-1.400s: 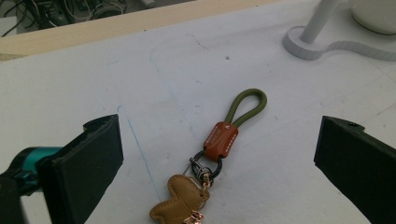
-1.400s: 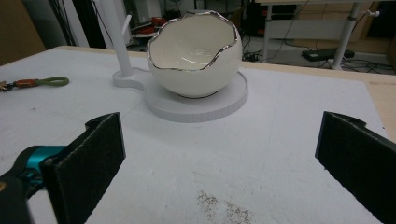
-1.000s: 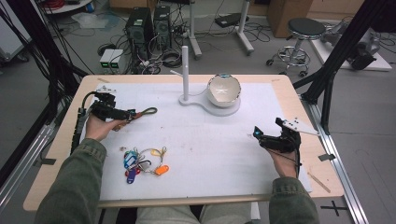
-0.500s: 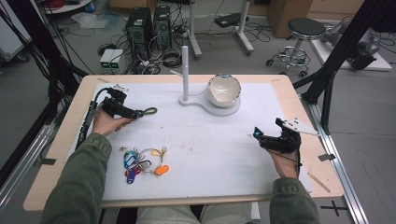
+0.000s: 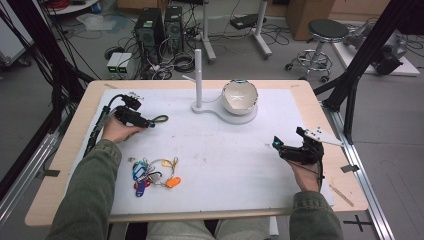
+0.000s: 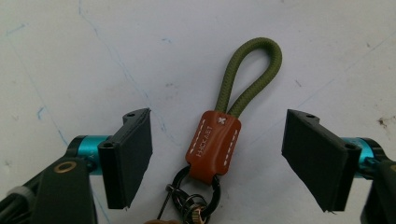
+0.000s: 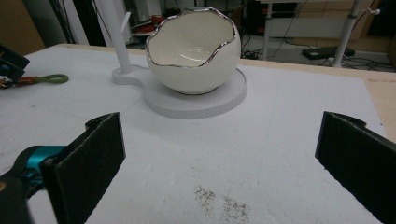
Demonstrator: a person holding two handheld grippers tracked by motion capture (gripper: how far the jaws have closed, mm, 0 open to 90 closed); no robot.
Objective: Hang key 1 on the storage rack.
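A keychain with an olive cord loop and a brown leather tab lies flat on the white mat, a dark ring with keys at its near end. My left gripper straddles the leather tab, with a gap on each side. Its jaws have just been closing, but the pads do not touch the tab. In the high view this gripper is at the mat's far left, with the olive loop sticking out past it. My right gripper rests open near the right edge with nothing between its pads.
A white eggshell-shaped bowl sits on a round white base with an upright peg post at the mat's far middle. A bunch of coloured key tags lies front left. The wooden table edge runs along the right.
My left hand has shifted a little farther onto the mat toward the olive keychain, and its jaws now flank the leather tab. The right hand has not moved.
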